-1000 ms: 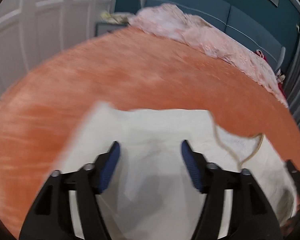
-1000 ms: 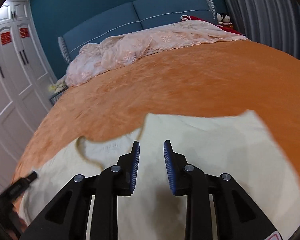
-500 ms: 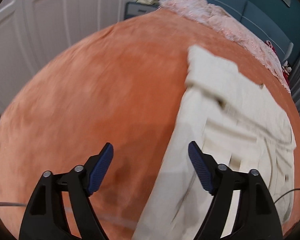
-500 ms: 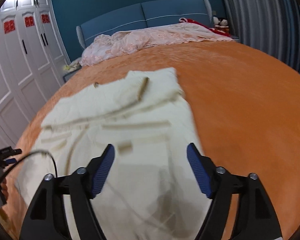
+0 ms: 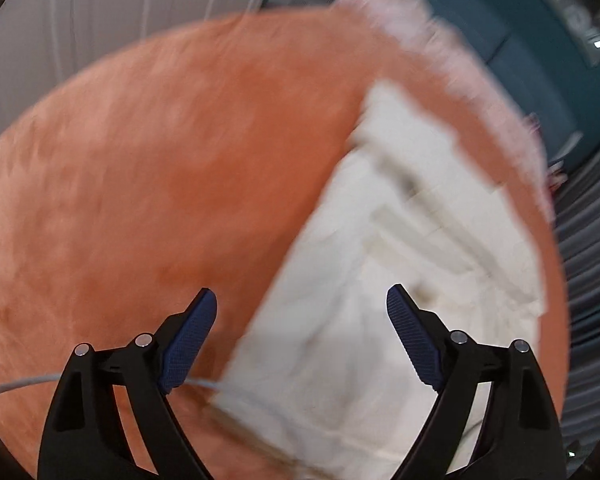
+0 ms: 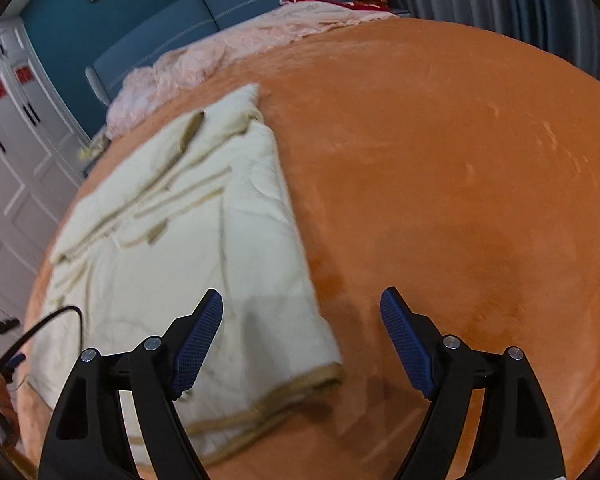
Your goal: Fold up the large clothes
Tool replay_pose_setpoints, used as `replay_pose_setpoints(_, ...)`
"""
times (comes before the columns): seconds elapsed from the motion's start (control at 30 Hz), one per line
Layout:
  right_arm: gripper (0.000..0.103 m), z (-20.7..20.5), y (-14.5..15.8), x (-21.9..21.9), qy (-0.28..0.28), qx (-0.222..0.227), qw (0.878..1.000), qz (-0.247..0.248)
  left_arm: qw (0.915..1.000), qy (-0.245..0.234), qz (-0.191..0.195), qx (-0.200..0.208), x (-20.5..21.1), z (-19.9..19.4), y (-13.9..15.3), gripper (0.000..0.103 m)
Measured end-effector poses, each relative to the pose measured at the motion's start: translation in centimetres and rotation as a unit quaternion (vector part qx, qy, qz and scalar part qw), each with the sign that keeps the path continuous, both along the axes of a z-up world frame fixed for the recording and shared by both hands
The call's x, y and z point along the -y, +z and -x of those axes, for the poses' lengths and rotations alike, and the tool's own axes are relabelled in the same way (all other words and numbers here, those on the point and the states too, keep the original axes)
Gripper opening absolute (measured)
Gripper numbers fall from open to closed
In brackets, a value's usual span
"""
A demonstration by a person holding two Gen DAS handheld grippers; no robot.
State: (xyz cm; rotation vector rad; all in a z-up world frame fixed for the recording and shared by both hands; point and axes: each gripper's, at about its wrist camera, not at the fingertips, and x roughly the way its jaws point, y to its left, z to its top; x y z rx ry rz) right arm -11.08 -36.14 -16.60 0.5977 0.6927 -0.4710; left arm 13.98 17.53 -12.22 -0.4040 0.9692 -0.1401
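With the left gripper (image 5: 300, 320) opening wide over nothing and the right gripper (image 6: 302, 320) spread wide and empty, the cream garment (image 6: 188, 240) lies half-folded on the orange bedspread (image 6: 440, 168), where a shallow pinch at its near corner could drag loose layers apart.

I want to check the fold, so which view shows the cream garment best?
The right wrist view: the cream garment is fairly sharp there, with its tan-trimmed near hem and the folded layers farther back all visible on the orange blanket. The left wrist view shows the garment motion-blurred, its details smeared.
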Motion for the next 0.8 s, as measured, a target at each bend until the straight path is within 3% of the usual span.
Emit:
replay_pose_setpoints(0.1, 0.080, -1.4, -0.8, -0.2, 0.016, -0.018, 1.000, -0.004, 0.9993, -0.020, -0.029, 0.011, 1.3, -1.0, 0.7, 0.090)
replay_pose_setpoints(0.27, 0.081, -1.6, -1.3, -0.4, 0.009, -0.018, 1.000, -0.014, 0.9949, -0.017, -0.061, -0.079, 1.4, -3.3, -4.9, 0.089)
replay_pose_setpoints(0.4, 0.080, -1.7, -1.1, -0.5, 0.023, -0.012, 0.999, -0.030, 0.9952, -0.002, -0.073, -0.065, 0.6, -2.6, -6.3, 0.090)
replay_pose_setpoints(0.43, 0.079, -1.8, -1.0, -0.7, 0.026, -0.013, 0.999, -0.030, 0.9945, -0.010, -0.083, -0.063, 0.9, -2.5, -6.4, 0.090)
replay_pose_setpoints(0.53, 0.057, -2.5, -0.9, -1.4, 0.047, -0.024, 0.998, -0.026, 0.9916, -0.026, -0.112, -0.059, 1.8, -2.2, -6.6, 0.088)
replay_pose_setpoints(0.6, 0.025, -2.8, -0.7, -1.6, 0.059, -0.027, 0.997, -0.034, 0.9906, -0.038, -0.117, -0.060, 1.9, -1.9, -6.2, 0.073)
replay_pose_setpoints(0.63, 0.022, -2.9, -0.5, -1.7, 0.062, -0.028, 0.997, -0.035, 0.9911, -0.045, -0.110, -0.060, 1.8, -1.6, -5.9, 0.050)
replay_pose_setpoints(0.67, 0.017, -3.0, 0.1, -1.9, 0.067, -0.029, 0.997, -0.029, 0.9924, -0.065, -0.083, -0.064, 1.6, -1.4, -5.4, 0.019)
replay_pose_setpoints(0.7, 0.011, -2.9, 0.5, -2.0, 0.070, -0.029, 0.997, -0.023, 0.9924, -0.077, -0.062, -0.074, 1.5, -1.4, -5.2, 0.010)
replay_pose_setpoints(0.8, 0.008, -1.8, 3.0, -2.1, 0.084, -0.007, 0.996, -0.013, 0.9935, -0.093, -0.041, -0.051, 1.0, 0.0, -2.4, 0.007)
